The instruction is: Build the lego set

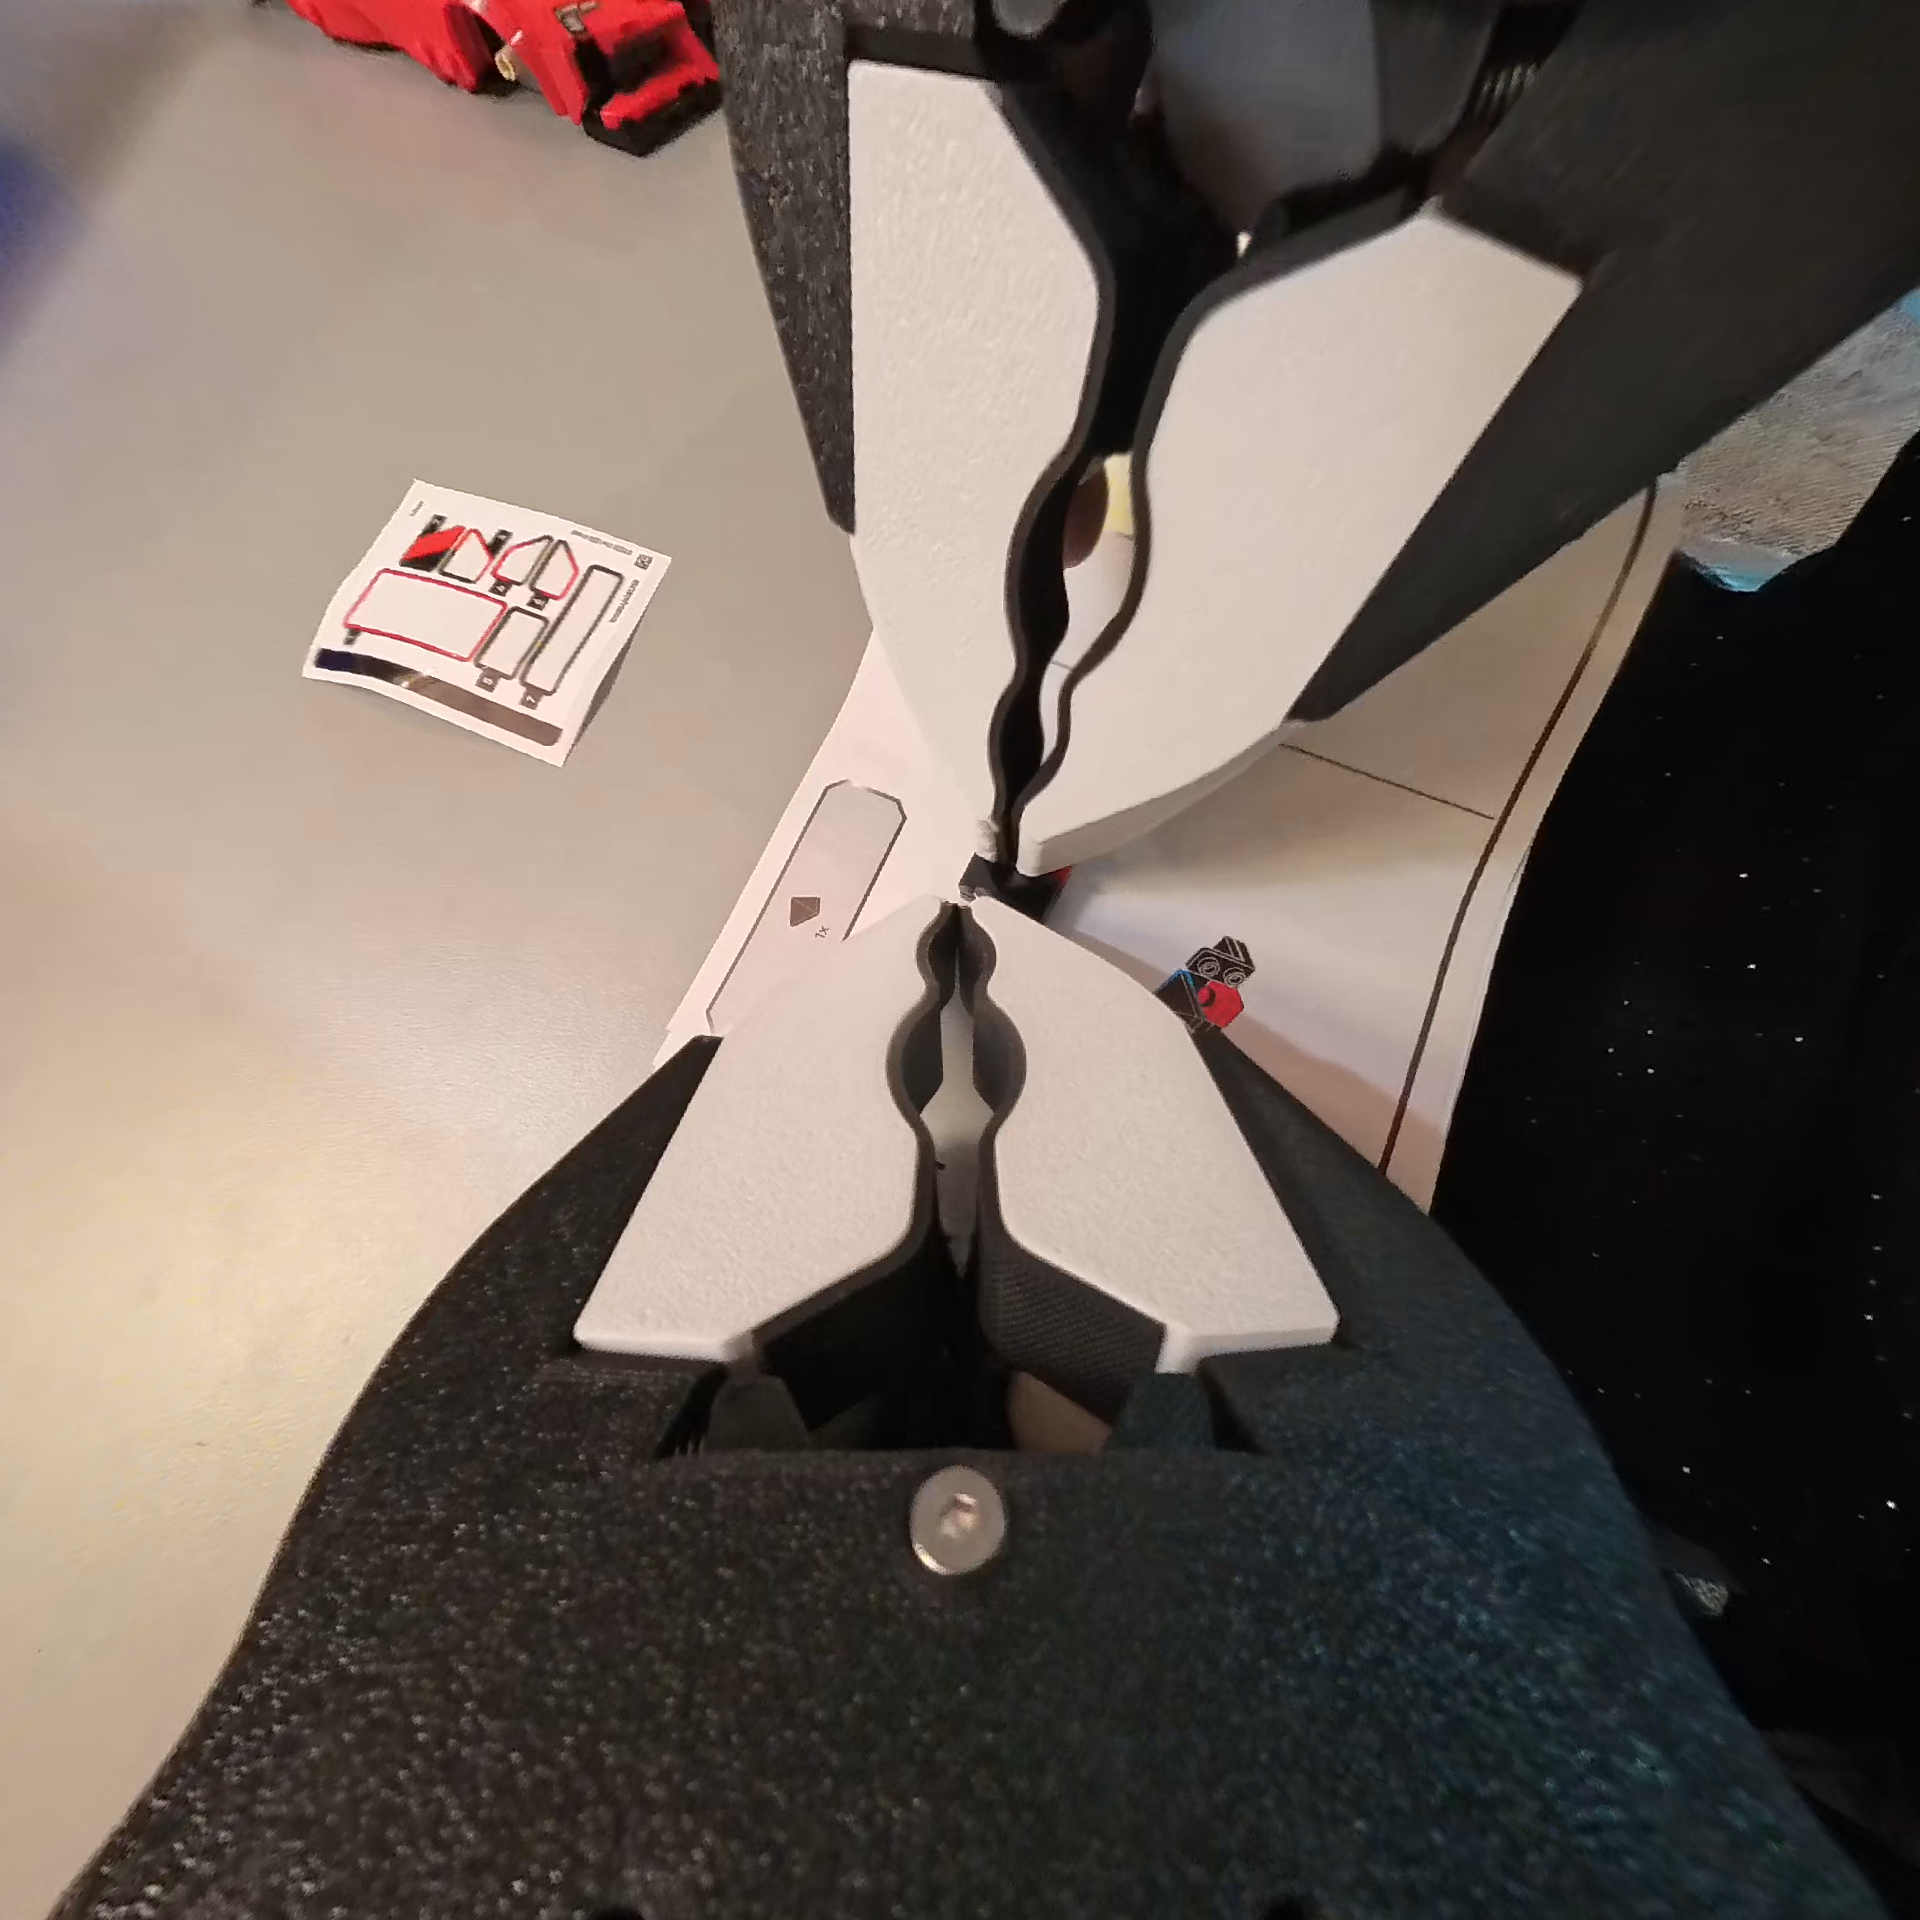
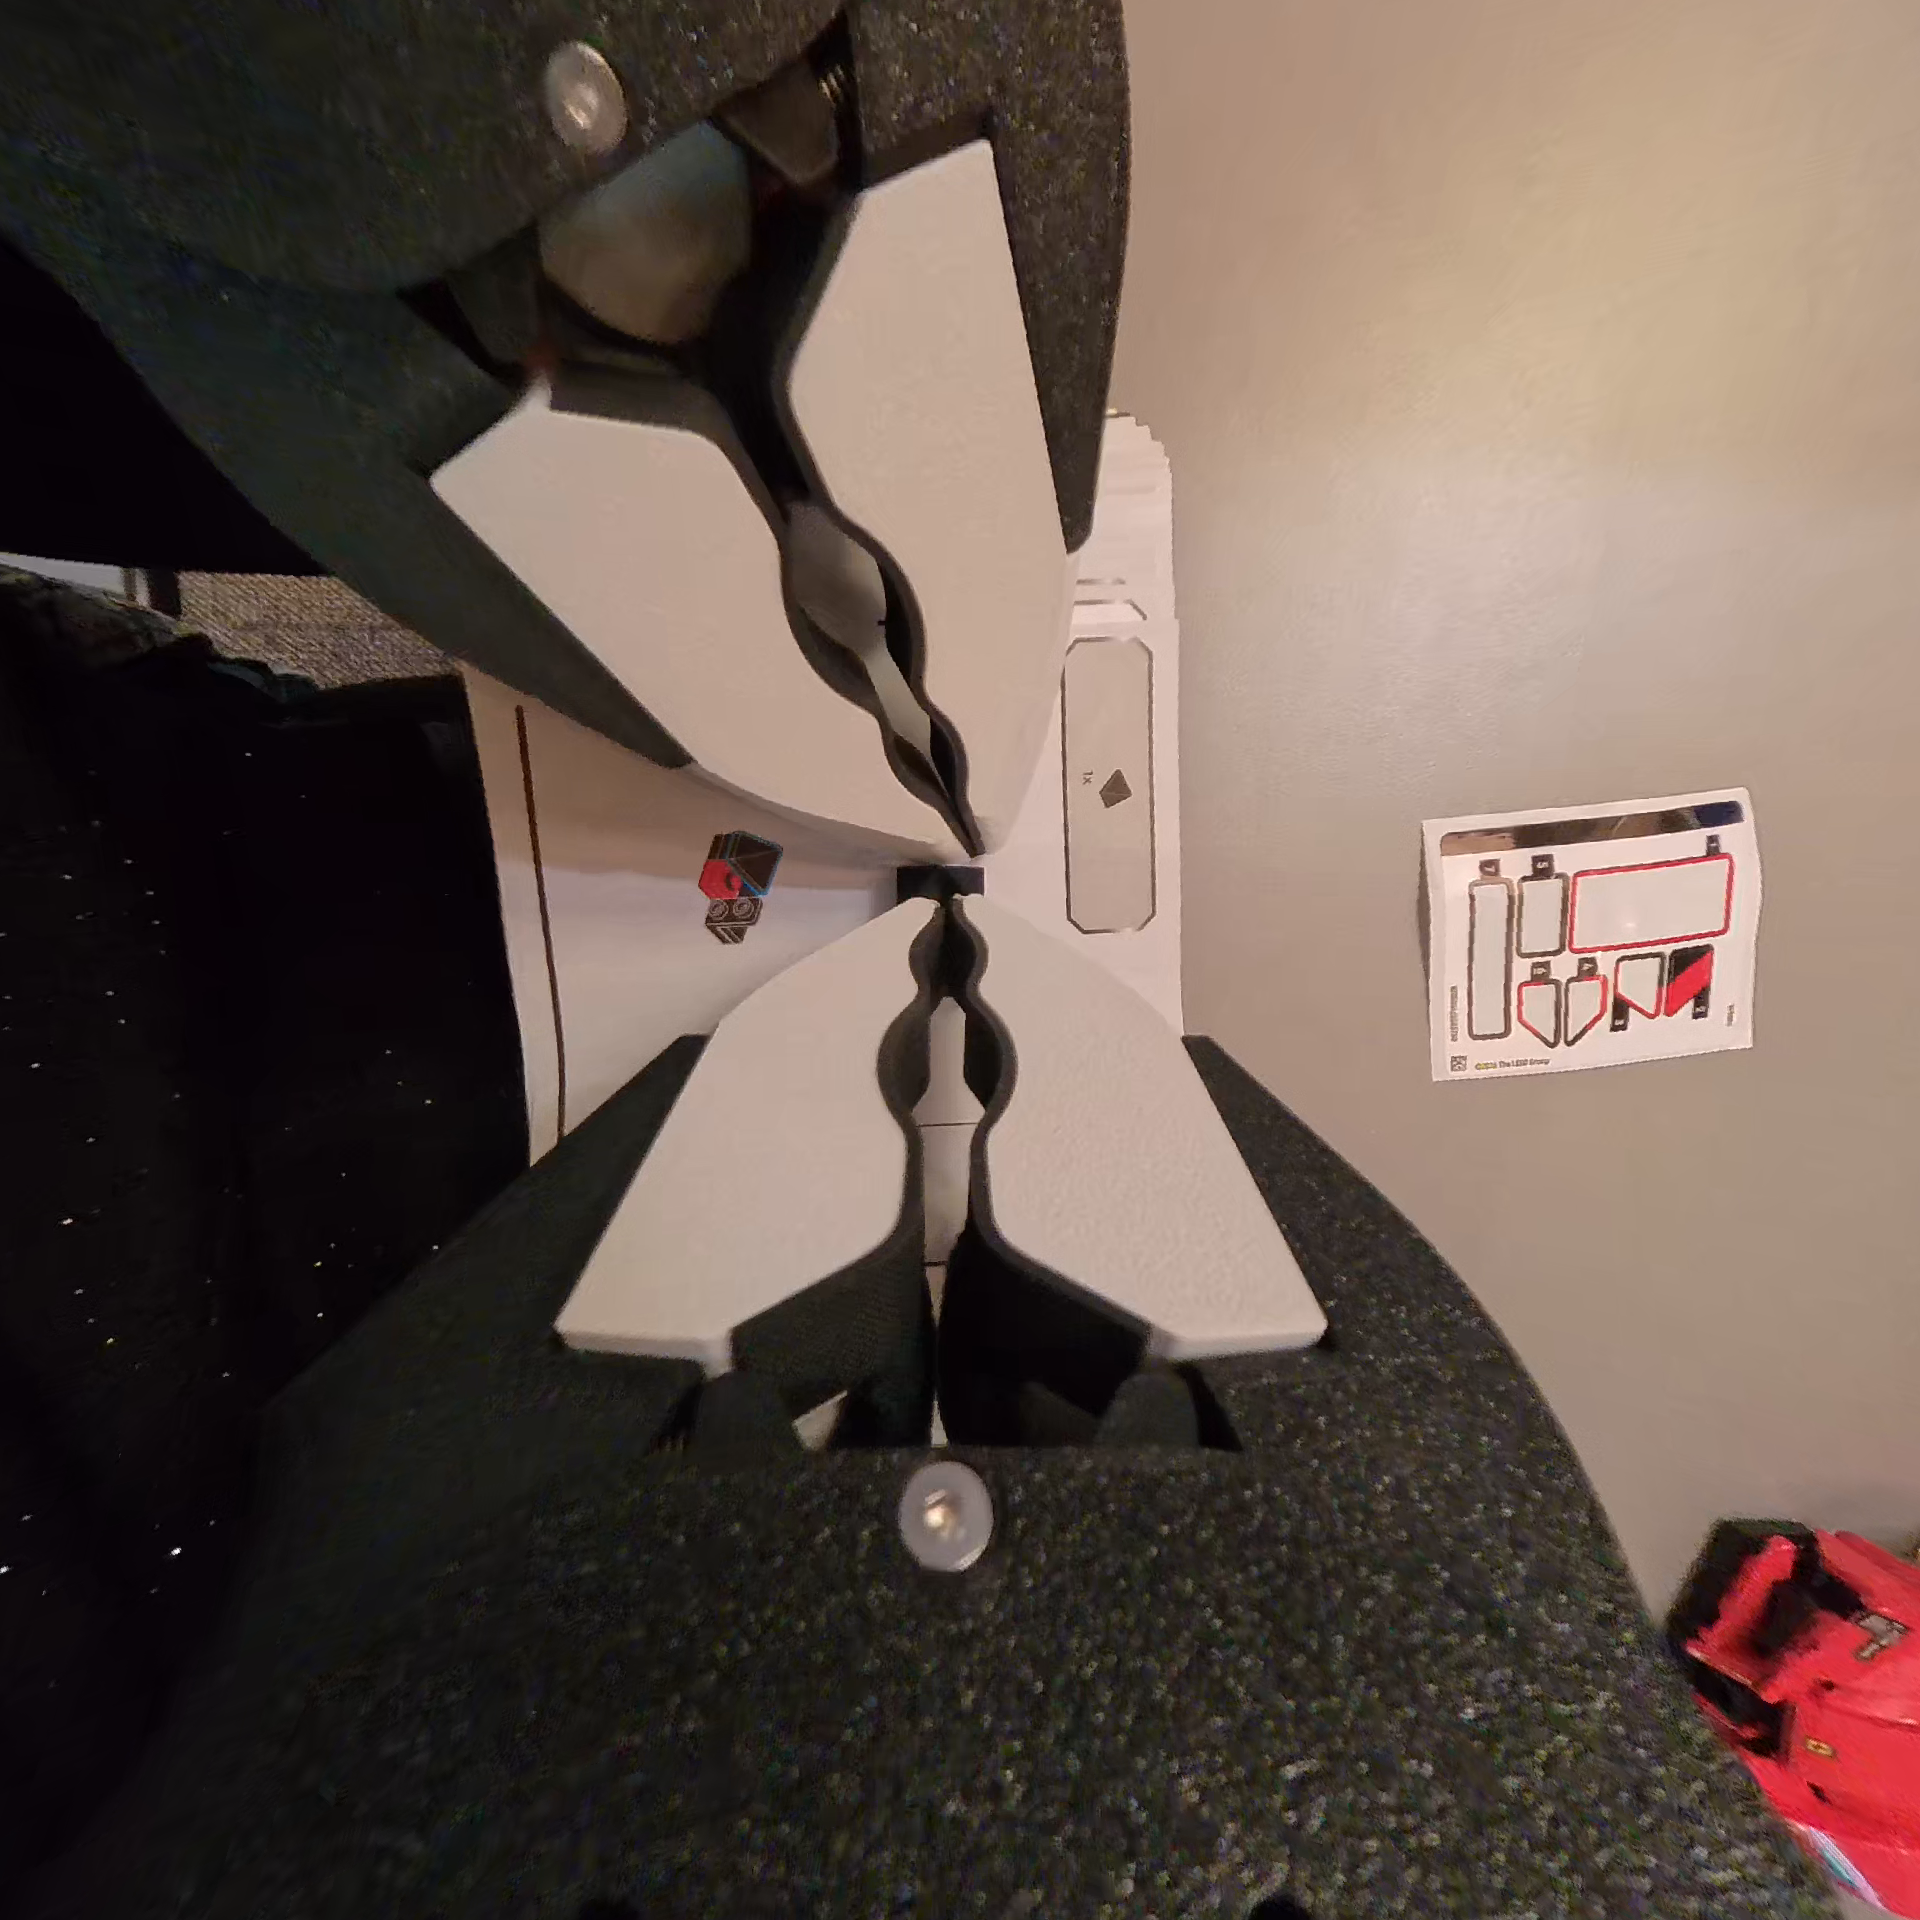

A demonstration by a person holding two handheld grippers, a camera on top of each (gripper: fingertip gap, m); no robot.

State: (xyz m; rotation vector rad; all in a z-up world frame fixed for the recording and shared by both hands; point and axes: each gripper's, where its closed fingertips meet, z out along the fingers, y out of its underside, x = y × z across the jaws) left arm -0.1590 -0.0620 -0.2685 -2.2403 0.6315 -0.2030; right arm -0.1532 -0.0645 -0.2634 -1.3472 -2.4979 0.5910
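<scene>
A small black lego piece point(image 1: 1003, 883) point(image 2: 940, 881) hangs between the two grippers' tips, above the open instruction booklet point(image 1: 1299, 914) point(image 2: 623, 935). A bit of red shows at its edge in the left wrist view. My left gripper point(image 1: 956, 912) point(image 2: 971, 847) and my right gripper point(image 2: 943, 914) point(image 1: 1003, 831) meet tip to tip on it from opposite sides. Both have their jaws shut at the tips. Most of the piece is hidden by the fingers.
A sticker sheet point(image 1: 483, 623) point(image 2: 1590, 935) lies flat on the grey table point(image 1: 260, 987) point(image 2: 1558, 416). A partly built red and black lego car point(image 1: 582, 52) point(image 2: 1829, 1683) sits farther off. Dark speckled fabric point(image 1: 1714, 1143) point(image 2: 208, 1039) lies beyond the booklet's edge. Less than 4 cm separates the two grippers' tips.
</scene>
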